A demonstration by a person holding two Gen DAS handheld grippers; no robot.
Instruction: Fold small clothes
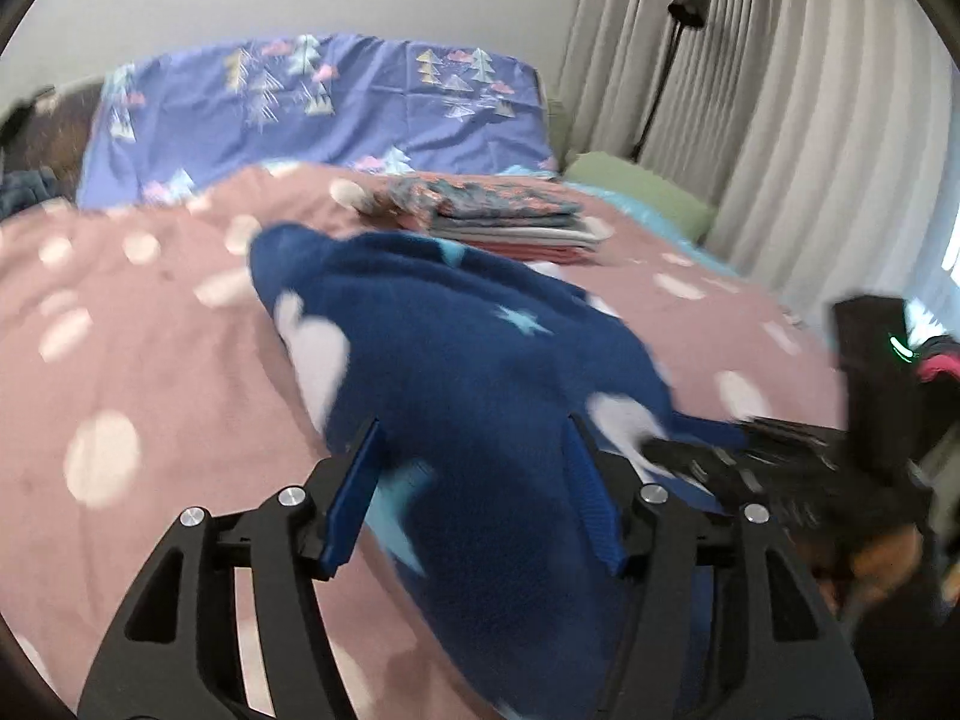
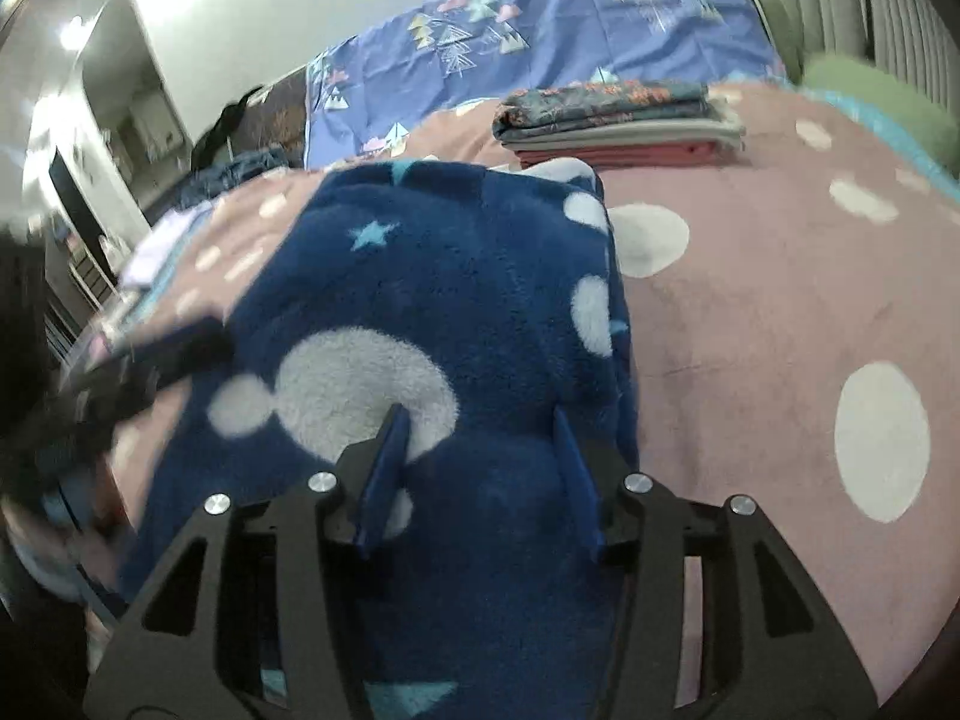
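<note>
A dark blue fleece garment [image 1: 456, 330] with white dots and pale stars lies on the pink spotted bedspread [image 1: 150, 330]. My left gripper [image 1: 474, 423] stands open over its near end, with fleece between the blue pads but not pinched. In the right wrist view the same garment [image 2: 450, 252] stretches away from me, folded along its right edge. My right gripper [image 2: 480, 411] is open too, its pads apart over the fleece beside a large white blob. The other gripper's black frame [image 1: 780, 468] shows blurred at the right of the left wrist view.
A stack of folded clothes [image 1: 504, 216] [image 2: 618, 120] sits further back on the bed. Behind it are a purple tree-print pillow [image 1: 336, 114] and a green pillow [image 1: 642, 192]. Grey curtains [image 1: 780, 120] and a black stand [image 1: 690, 6] are at the right. A pale lilac cloth [image 2: 156, 246] lies at the bed's left.
</note>
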